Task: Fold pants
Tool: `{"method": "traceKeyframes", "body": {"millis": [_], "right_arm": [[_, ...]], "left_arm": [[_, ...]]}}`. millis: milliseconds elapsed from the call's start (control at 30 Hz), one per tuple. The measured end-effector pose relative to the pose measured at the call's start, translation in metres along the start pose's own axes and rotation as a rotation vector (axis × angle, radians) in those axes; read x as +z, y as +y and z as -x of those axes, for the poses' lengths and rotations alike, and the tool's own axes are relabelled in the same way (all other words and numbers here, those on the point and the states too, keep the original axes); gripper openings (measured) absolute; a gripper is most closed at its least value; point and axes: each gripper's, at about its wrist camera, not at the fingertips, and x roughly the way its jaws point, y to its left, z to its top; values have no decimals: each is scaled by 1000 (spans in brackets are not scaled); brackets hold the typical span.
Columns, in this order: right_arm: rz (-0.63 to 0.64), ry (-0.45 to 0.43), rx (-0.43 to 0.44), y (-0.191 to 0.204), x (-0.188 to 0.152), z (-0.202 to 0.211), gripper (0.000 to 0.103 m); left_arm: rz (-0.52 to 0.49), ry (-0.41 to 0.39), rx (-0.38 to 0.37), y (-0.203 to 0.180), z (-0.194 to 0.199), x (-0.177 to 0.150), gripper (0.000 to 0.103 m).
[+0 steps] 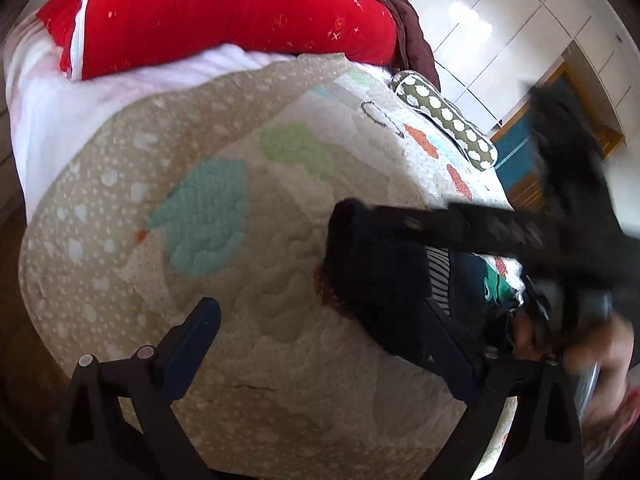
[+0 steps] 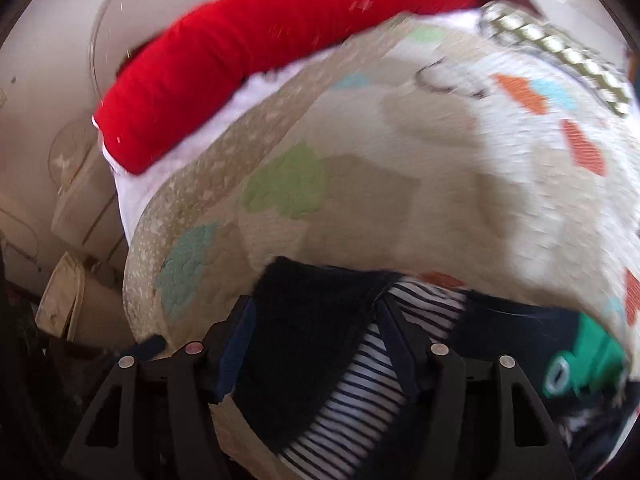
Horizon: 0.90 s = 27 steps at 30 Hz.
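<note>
Left tool (image 1: 316,344) fills the bottom of the left wrist view, fingers wide apart, nothing between them, hovering over the quilt (image 1: 256,288) on the bed. Its right finger sits against the edge of the dark pants (image 1: 372,280), centre-right of the frame; contact can't be confirmed. A dark blurred shape crosses the right side, likely the right tool and the person's hand, too smeared to read. Upper frame: red bolster (image 1: 224,20) across the top, spotted green cushion (image 1: 444,120) at upper right, well clear of the work area.

Right wrist view: right tool (image 2: 316,340) at bottom centre, fingers apart, straddling a fold of the dark pants (image 2: 312,320); the pads don't look pressed in, so I'd call it not clamped. Striped garment (image 2: 360,396) lies just under and right of the pants, touching them. Further right, a dark item with a green print (image 2: 588,356). Frame is motion-blurred.

Progress, my read: early. Pants are bunched at the lower edge of the quilt, not laid flat, no clean fold visible. Left to do: separate them from the pile, spread, fold.

Obstacles: the striped piece overlaps the pants and could come up with them. Open quilt in mid-frame is the obvious spot to spread them.
</note>
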Motion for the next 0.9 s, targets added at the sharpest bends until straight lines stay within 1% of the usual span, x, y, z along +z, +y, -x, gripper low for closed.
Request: {"method": "traceKeyframes", "body": {"millis": [67,133,167,233,267,300,333,367,400,433,467,500,567,700,800,900], "right_arm": [[21,114,5,7,16,-24,73],[39,183,-45,12,28,-43,75],[60,229,-73,15,32,-55,76],[102,292,-124,22,36,-70,77],[122,308,-141,25,37,-73,76],[150,315,-162,29,37,-74,69],[183,307,-184,33,36,-72,61],[204,289,-213,36,34,-68,45],[217,271,-229,37,31,-64,36],[226,250,-230,36,28,-59,32],[228,232,-229,34,24,-53,28],[219,212,-220,32,21,-47,26],[174,157,-170,23,14,-28,25],[74,32,-68,-4,1,21,24],[0,-59,-27,-30,-17,61,24],[-96,-138,-2,-71,-41,102,24]], "left_arm": [[7,14,-8,3,-5,-3,98],[14,24,-15,3,-7,-4,98],[15,24,-18,3,-8,-5,98],[11,18,-26,2,-7,-5,98],[9,17,-28,1,-6,-6,98],[5,16,-28,0,-6,-7,98],[0,16,-26,-2,-7,-7,98],[-6,16,-25,-4,-7,-8,97],[-13,16,-27,-7,-7,-10,86],[-22,23,-31,-10,-7,-11,78],[-31,37,-35,-13,-9,-11,64],[-41,54,-42,-17,-10,-12,51],[-57,75,-43,-23,-10,-15,41],[-95,59,-39,-40,3,-17,41],[-135,44,-38,-58,11,-18,42],[-182,38,-34,-78,15,-20,45]]}}
